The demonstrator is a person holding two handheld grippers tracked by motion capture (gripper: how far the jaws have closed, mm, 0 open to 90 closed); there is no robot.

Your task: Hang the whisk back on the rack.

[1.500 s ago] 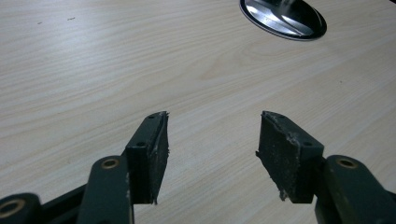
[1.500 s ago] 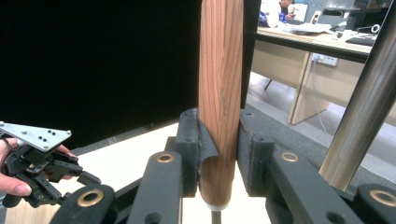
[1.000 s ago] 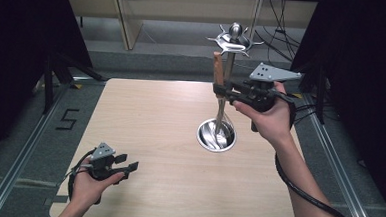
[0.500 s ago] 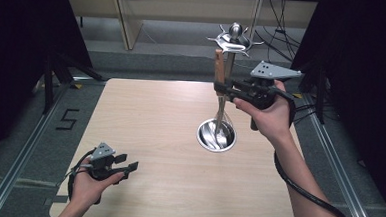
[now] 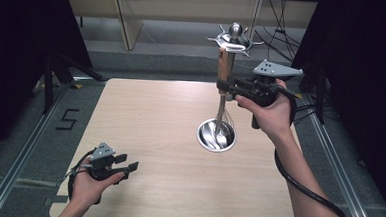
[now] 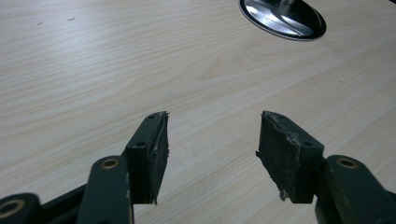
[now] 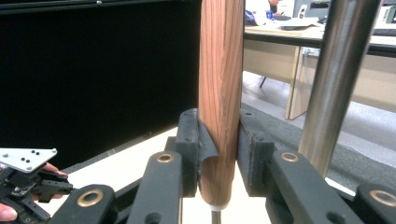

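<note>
Gripping whisk (image 5: 223, 97) w/ right gripper (image 5: 225, 86)

Brown wood-grain whisk handle (image 7: 220, 93), shiny silver bowl (image 5: 216, 135), pale wood-grain table (image 5: 145, 116), black pads (image 6: 285, 151).

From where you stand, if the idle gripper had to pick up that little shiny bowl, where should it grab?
Probably the rim. The steel bowl is round, low and smooth, with no handle, so its thin edge is the only part jaws can close on. The open left gripper could come down over the rim's near left side, one jaw inside, one outside. The whisk, held upright by the right gripper, occupies the middle.
</note>
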